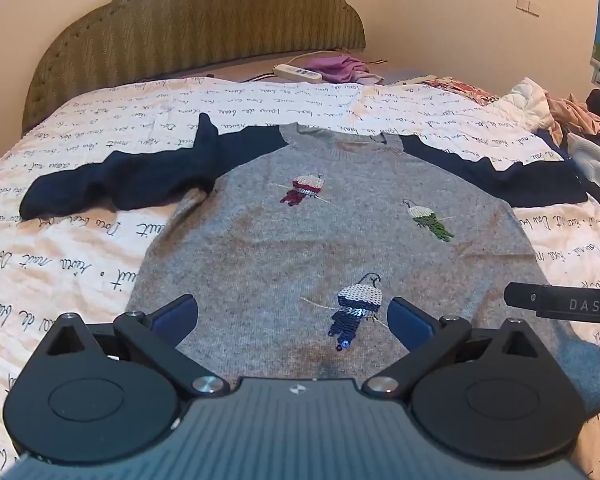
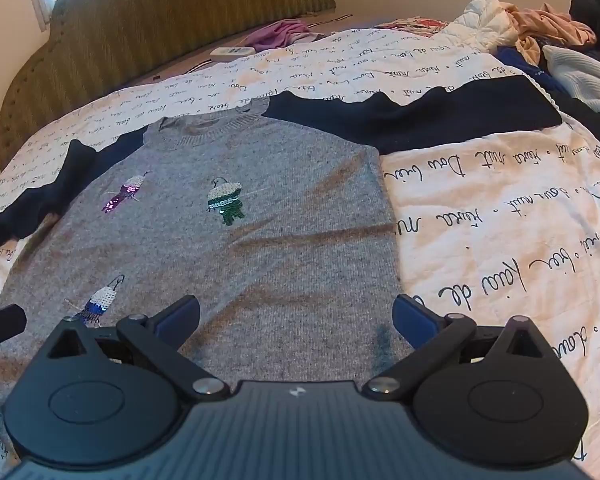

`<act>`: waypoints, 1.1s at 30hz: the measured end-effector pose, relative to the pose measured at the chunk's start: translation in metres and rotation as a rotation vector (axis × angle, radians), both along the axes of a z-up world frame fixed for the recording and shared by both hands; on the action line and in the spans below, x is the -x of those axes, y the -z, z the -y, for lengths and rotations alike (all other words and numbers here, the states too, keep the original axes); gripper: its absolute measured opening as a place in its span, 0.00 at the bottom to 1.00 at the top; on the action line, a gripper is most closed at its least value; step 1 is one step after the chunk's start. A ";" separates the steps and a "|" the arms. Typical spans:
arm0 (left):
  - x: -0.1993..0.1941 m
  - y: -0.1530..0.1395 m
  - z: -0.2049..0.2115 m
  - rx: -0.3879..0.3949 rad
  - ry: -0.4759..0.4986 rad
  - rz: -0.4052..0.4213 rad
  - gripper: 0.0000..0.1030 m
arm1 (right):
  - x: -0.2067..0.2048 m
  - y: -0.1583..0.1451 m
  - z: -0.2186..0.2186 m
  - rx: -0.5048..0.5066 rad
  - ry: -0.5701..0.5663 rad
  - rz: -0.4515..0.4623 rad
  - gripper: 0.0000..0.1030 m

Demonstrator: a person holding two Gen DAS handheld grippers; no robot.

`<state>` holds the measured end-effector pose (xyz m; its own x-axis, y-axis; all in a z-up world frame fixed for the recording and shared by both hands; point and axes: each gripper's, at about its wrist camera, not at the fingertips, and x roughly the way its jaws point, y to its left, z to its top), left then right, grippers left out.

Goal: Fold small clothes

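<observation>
A grey sweater (image 1: 300,240) with navy sleeves lies flat on the bed (image 1: 80,248), front side up, neck toward the headboard (image 1: 188,20). Three sequin birds are on its front. The left sleeve (image 1: 120,180) is bunched and the right sleeve (image 2: 440,120) is stretched out. The left gripper (image 1: 294,318) and the right gripper (image 2: 296,318) hang over the lower part of the sweater. Both jaws stand wide apart and hold nothing. A clothes pile (image 2: 560,36) lies at the far right.

Script-printed quilt (image 1: 80,248) under a padded olive headboard (image 1: 188,24) — white power strip (image 1: 298,73) beside purple cloth (image 1: 340,66).
</observation>
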<state>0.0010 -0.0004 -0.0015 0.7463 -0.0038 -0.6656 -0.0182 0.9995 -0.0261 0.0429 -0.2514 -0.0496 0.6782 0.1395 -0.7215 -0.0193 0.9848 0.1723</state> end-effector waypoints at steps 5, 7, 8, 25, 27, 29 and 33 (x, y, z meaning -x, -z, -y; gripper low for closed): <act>-0.007 0.005 0.003 0.005 -0.003 -0.022 0.99 | -0.005 0.003 0.000 0.004 0.000 -0.011 1.00; -0.011 0.007 -0.001 0.015 -0.008 -0.024 1.00 | -0.007 0.004 -0.001 0.006 0.000 -0.014 1.00; -0.010 0.010 0.001 0.014 -0.009 -0.018 1.00 | -0.007 0.004 -0.001 0.008 -0.002 -0.014 1.00; -0.034 0.013 -0.007 0.013 -0.020 -0.035 1.00 | -0.028 0.007 -0.008 0.021 -0.019 -0.028 1.00; -0.037 0.013 -0.007 0.019 -0.023 -0.028 1.00 | -0.029 0.006 -0.008 0.022 -0.020 -0.026 1.00; -0.040 0.012 -0.008 0.017 -0.026 -0.027 1.00 | -0.031 0.005 -0.008 0.023 -0.020 -0.021 1.00; -0.049 0.010 -0.007 0.026 -0.026 -0.022 1.00 | -0.038 0.002 -0.006 0.029 -0.020 -0.013 1.00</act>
